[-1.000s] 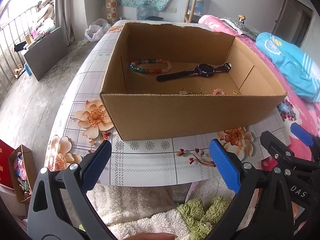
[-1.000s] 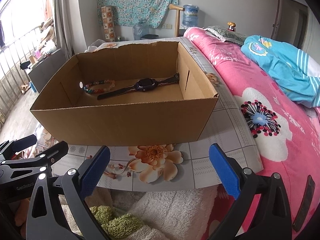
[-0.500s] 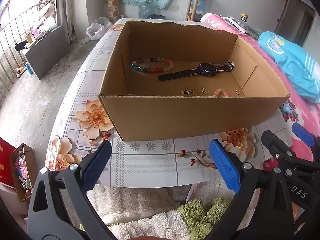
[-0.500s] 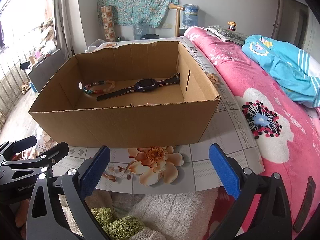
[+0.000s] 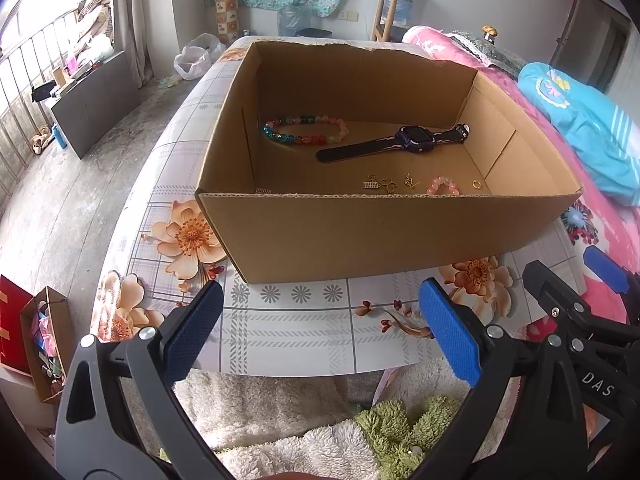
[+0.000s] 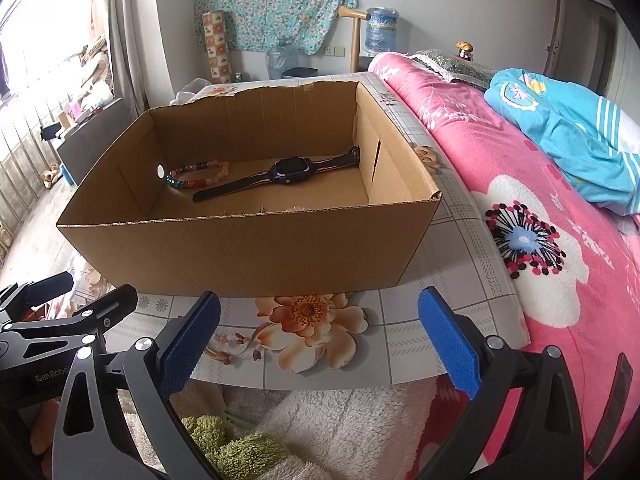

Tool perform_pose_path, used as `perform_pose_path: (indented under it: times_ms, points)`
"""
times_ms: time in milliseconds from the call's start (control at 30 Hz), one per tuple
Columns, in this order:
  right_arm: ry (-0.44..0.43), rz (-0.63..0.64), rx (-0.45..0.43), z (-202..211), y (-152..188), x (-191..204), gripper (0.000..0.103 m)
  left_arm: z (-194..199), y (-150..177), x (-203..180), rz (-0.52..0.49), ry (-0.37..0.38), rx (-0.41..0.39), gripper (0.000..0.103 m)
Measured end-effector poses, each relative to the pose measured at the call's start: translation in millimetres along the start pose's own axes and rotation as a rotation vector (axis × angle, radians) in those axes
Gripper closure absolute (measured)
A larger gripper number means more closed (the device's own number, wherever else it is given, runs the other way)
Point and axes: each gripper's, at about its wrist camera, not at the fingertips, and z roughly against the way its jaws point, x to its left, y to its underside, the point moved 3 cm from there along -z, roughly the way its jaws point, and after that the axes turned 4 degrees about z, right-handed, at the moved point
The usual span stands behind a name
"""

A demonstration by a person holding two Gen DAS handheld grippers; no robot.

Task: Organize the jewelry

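Note:
An open cardboard box (image 5: 360,236) stands on a floral table (image 5: 280,332). Inside lie a multicolour bead bracelet (image 5: 304,132), a dark smartwatch (image 5: 400,142), small gold pieces (image 5: 384,183), a pink bead bracelet (image 5: 442,186) and a gold ring (image 5: 476,185). In the right wrist view the box (image 6: 256,256), bead bracelet (image 6: 196,176) and watch (image 6: 288,172) show; the small pieces are mostly hidden by the front wall. My left gripper (image 5: 320,328) and right gripper (image 6: 320,336) are both open and empty, held side by side in front of the box, above the table's near edge.
A bed with a pink floral blanket (image 6: 540,200) and a blue quilt (image 6: 568,128) runs along the table's right side. A white and green fluffy rug (image 5: 300,432) lies below the table edge. A small box of clutter (image 5: 44,340) sits on the floor at left.
Both grippers have risen and edged slightly toward the box, so more of its floor shows in the left wrist view. Both stay open and empty.

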Motion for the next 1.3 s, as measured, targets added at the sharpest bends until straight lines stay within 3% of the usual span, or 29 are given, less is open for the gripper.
perform_pose_path:
  times_ms: [1300]
  points:
    - [0.003, 0.004, 0.000, -0.7, -3.5, 1.1, 0.006, -0.6, -1.3, 0.3, 0.003, 0.000, 0.001, 0.008]
